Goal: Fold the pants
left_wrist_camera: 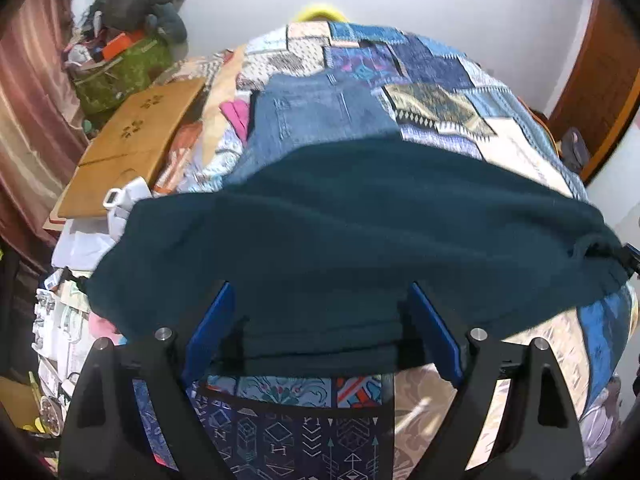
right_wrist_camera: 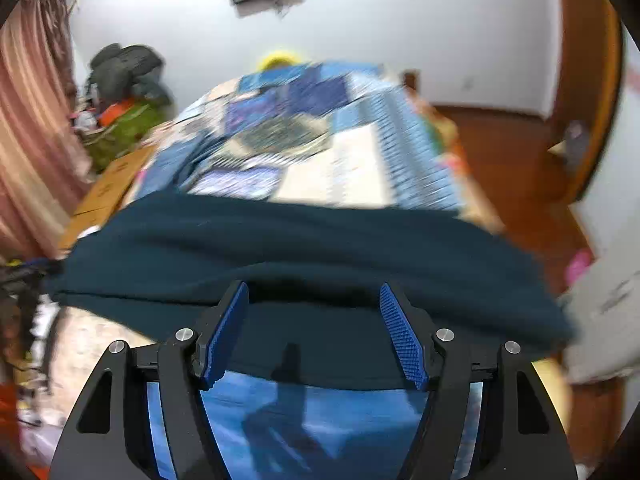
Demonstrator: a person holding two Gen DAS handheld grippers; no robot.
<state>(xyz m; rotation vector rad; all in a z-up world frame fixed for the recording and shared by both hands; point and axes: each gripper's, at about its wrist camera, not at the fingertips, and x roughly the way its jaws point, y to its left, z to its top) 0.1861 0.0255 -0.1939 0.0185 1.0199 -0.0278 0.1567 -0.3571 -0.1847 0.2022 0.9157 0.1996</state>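
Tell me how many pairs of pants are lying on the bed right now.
2. The dark teal pants lie across the near edge of the patchwork bedspread. The blue jeans lie behind them, toward the left side. More may be hidden in the clutter.

The far half of the patchwork bedspread [left_wrist_camera: 460, 92] lies bare beyond the dark teal pants [left_wrist_camera: 360, 220], giving open passage forward. A folded pair of jeans [left_wrist_camera: 316, 116] takes up part of its left. Along the left edge a wooden board [left_wrist_camera: 132, 140] and a heaped green bag [left_wrist_camera: 120, 68] crowd in. To the right, open wooden floor [right_wrist_camera: 512, 168].
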